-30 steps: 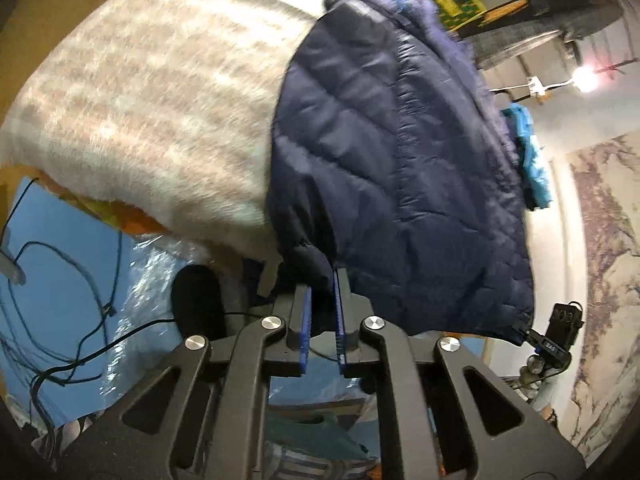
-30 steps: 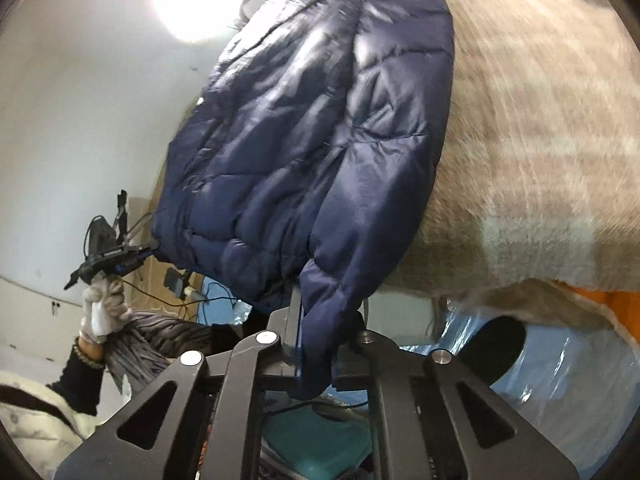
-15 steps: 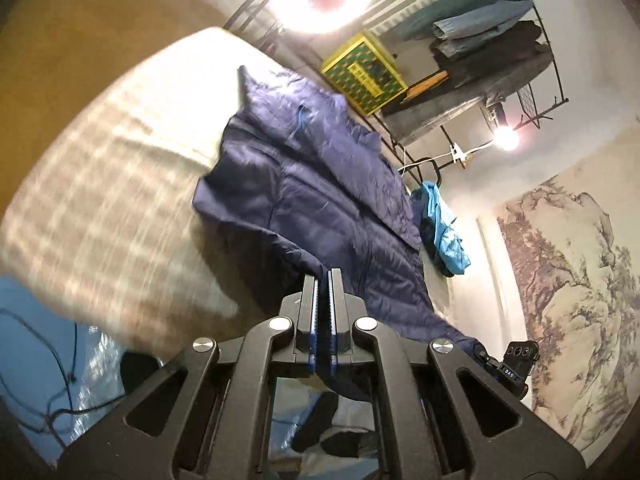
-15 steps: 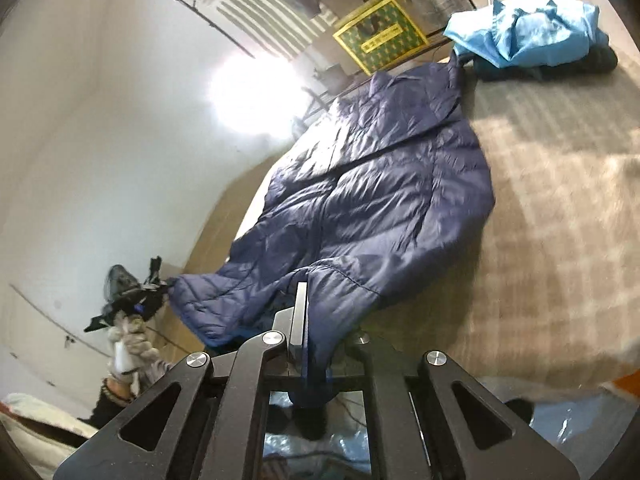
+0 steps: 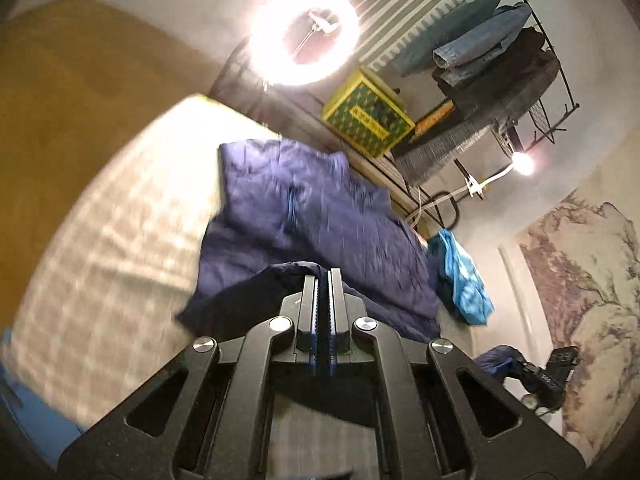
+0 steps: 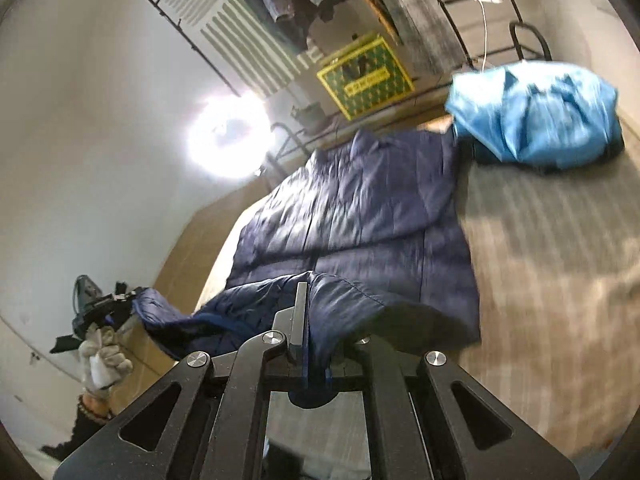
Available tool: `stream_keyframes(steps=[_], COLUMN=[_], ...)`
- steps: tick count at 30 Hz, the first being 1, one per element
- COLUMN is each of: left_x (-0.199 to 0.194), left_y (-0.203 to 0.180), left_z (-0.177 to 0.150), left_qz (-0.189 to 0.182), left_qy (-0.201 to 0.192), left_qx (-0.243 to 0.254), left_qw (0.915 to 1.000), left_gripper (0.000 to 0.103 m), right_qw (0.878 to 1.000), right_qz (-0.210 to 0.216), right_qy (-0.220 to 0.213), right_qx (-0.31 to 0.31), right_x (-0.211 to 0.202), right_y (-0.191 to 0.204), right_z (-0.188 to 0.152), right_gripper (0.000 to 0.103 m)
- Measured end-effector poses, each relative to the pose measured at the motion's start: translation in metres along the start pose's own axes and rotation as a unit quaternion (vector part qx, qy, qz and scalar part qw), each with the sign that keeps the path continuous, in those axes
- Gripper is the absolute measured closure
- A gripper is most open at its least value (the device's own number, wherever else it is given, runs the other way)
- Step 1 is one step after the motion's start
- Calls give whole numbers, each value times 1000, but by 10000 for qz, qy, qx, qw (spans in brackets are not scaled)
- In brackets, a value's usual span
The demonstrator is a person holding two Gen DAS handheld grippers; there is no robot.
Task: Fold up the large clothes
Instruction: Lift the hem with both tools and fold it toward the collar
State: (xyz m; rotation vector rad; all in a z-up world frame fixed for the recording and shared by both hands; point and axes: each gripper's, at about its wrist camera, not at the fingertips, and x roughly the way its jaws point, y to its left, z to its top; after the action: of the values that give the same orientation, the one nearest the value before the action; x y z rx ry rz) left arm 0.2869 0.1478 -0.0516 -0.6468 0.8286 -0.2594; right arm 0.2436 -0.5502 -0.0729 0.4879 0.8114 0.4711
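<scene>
A navy quilted jacket (image 5: 304,216) lies spread on the plaid-covered bed (image 5: 120,216); it also shows in the right wrist view (image 6: 360,208). My left gripper (image 5: 323,280) is shut on the jacket's near hem, lifted above the bed. My right gripper (image 6: 310,300) is shut on the other near corner of the hem, with fabric draped over its right finger. The left gripper (image 6: 108,308) and its gloved hand show at the lower left of the right wrist view, with the hem stretched between the two grippers.
A light blue garment (image 6: 536,116) is bunched at the bed's far side, also in the left wrist view (image 5: 460,280). A yellow-green box (image 5: 368,116), a clothes rack with hanging clothes (image 5: 488,64) and a ring light (image 5: 304,36) stand behind the bed.
Both grippers have risen from below the bed's edge to above it, carrying the jacket's hem up and over the body toward the collar. The jacket's hanging part is now on the bed.
</scene>
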Motion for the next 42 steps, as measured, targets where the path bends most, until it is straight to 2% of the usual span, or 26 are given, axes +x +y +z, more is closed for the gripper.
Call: stream_keyframes(steps=[8,13,18,24,29,34,42], left_x=[78,151,219,303,351,378,399], left_y=[-22,-30,-30,-9,2,10,13], left_z=[79,131,164,185,189,188,185], left_qz=[481,923,1216,1555,1711,1797,1907], left_qy=[-304,-417,-409,-203,-133,-82,-8], left_qx=[273,473,565,506,555,550,623], left_qw=[9980,9937,9901,9863,9836,9821,9797], left_gripper=[102,102,102,102,102,102,102], right_qw=[9985,9962,9928,9891,9847,9824,9795], right_qz=[-460,-761,-1091,-1444,-1736,-1867,-2006], right_qy=[-236,-348,-373,-258,-85,42,148], right_qx=[-199,-255,-336,-158,-77,-35,-71], right_x=[63,117,176,237,281,300,320], right_y=[-10,-25,-43,-79,-106,-125,-137], right_z=[89,145,188,212,218,219,222], right_gripper=[100,100,100,100,100,100,100])
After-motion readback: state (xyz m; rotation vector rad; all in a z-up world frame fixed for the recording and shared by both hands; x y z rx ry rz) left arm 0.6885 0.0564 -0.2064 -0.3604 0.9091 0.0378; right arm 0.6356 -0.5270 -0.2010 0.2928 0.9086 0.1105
